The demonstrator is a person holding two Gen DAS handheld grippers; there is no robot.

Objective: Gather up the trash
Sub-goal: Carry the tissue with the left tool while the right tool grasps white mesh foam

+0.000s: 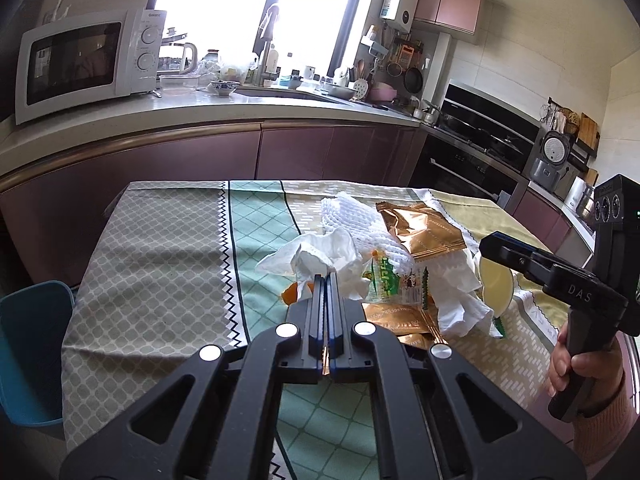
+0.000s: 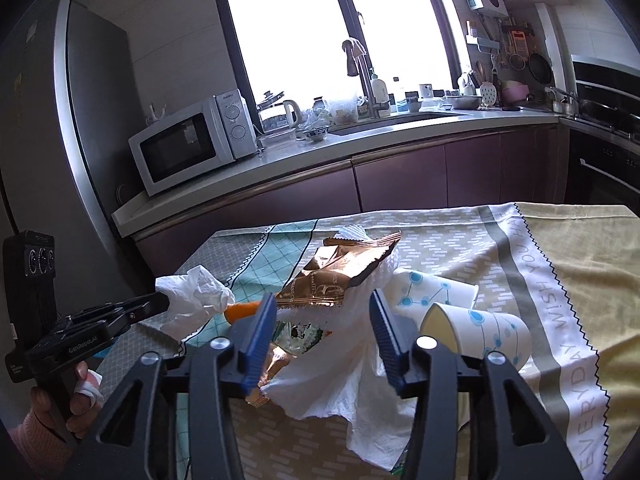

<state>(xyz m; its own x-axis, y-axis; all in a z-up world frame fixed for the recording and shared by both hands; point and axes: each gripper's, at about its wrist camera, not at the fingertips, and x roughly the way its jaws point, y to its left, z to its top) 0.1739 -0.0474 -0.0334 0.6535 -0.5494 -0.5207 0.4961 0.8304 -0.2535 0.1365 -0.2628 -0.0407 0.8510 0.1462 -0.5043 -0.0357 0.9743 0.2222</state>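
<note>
Holding a crumpled white tissue (image 2: 192, 296), the left gripper (image 1: 326, 280) has its two fingers pressed tight together on it, and the tissue hangs just above the tablecloth (image 1: 160, 248) near the left edge of the table. A hand (image 2: 76, 396) in a pink sleeve grips that tool's handle.

The right gripper (image 2: 322, 324) has its blue pads standing apart with nothing pinched between them. Under it lies another white tissue (image 2: 340, 392), flat on the cloth near the front edge.

The rest of the trash sits in a pile in the middle of the table. A shiny gold wrapper (image 2: 340, 272) lies on top of white foam netting (image 1: 352, 216). A bit of orange peel (image 2: 244, 310) peeks out beside it. Two paper cups (image 2: 480, 332) with blue dots lie on their sides toward the right edge, touching each other. A blue bin (image 1: 32, 352) stands beside the table's left edge.
</note>
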